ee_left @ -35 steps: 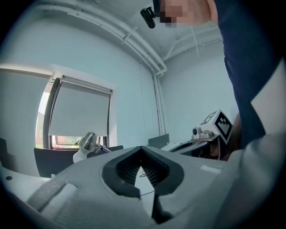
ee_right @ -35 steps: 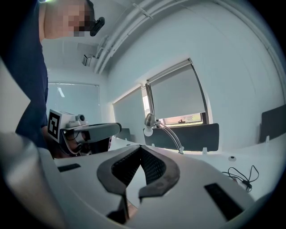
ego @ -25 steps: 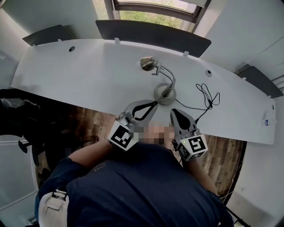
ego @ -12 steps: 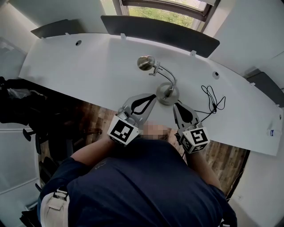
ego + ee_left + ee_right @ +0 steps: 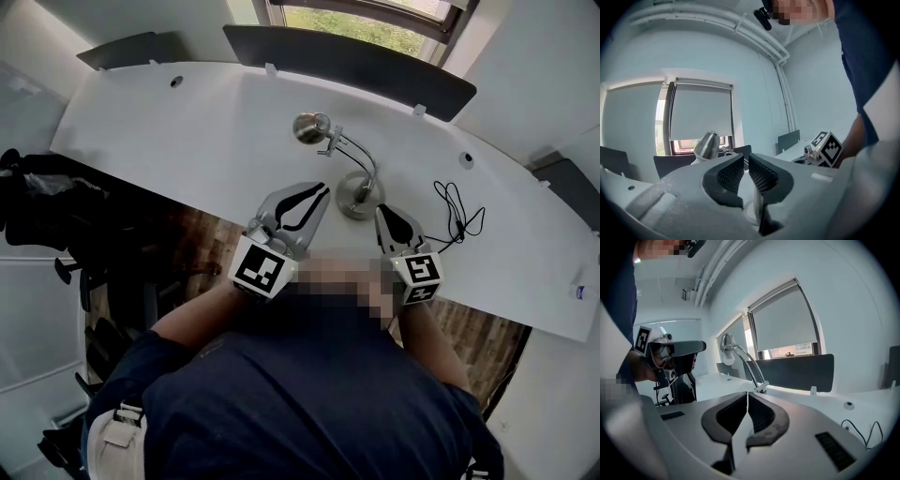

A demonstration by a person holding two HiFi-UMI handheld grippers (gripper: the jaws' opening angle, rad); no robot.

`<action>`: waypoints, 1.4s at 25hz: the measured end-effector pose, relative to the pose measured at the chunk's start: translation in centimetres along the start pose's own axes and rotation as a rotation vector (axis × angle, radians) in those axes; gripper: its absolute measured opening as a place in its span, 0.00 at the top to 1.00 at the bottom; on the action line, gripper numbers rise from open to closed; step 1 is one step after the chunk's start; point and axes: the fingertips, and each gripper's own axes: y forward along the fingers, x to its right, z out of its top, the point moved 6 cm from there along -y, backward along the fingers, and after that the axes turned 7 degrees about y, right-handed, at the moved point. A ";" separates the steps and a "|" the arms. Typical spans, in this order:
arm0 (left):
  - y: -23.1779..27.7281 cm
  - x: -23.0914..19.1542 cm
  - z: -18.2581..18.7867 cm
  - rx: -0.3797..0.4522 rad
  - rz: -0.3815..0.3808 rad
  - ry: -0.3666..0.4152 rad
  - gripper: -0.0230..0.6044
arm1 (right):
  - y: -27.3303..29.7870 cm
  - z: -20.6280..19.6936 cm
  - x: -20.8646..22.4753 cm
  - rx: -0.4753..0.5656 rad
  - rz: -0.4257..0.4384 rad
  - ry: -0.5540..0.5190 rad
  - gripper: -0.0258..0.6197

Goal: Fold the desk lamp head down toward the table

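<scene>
A chrome desk lamp stands on the white desk (image 5: 187, 131). Its round base (image 5: 359, 196) sits near the front edge, and the curved neck (image 5: 361, 155) arches left to the bell-shaped head (image 5: 311, 127). My left gripper (image 5: 322, 190) hovers just left of the base, its jaws a narrow slit apart with nothing gripped. In the left gripper view the lamp head (image 5: 707, 145) shows above the pads and the post (image 5: 757, 206) shows through the slit. My right gripper (image 5: 382, 212) is shut and empty, just right of the base. The right gripper view shows the lamp neck (image 5: 750, 363) ahead.
A black cable (image 5: 453, 208) loops on the desk right of the lamp. A dark divider panel (image 5: 347, 58) runs along the desk's far edge under a window. Dark furniture (image 5: 47, 206) stands left of the desk. A small label (image 5: 586, 292) lies at the far right.
Both grippers have moved forward to flank the lamp base, the right one also sinking toward the desk. The lamp has not moved.
</scene>
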 end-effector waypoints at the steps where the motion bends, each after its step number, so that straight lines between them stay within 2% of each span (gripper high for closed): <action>1: 0.1 -0.1 0.1 -0.002 0.008 0.010 0.93 | 0.2 -0.2 0.2 -0.006 -0.001 0.000 0.94; 10: 1.3 -1.5 1.1 -0.028 0.056 0.134 0.82 | 2.6 -2.2 2.0 -0.050 -0.005 0.003 0.93; 13: 1.6 -1.8 1.2 -0.038 0.067 0.170 0.80 | 3.3 -2.6 2.5 -0.062 -0.013 -0.011 0.87; 28: 3.2 -1.9 1.0 -0.132 0.112 0.367 0.79 | 6.8 -3.7 4.4 -0.100 -0.029 -0.124 0.76; 35: 4.0 -2.0 0.5 -0.163 0.121 0.421 0.79 | 8.0 -3.6 4.5 -0.101 -0.013 -0.159 0.74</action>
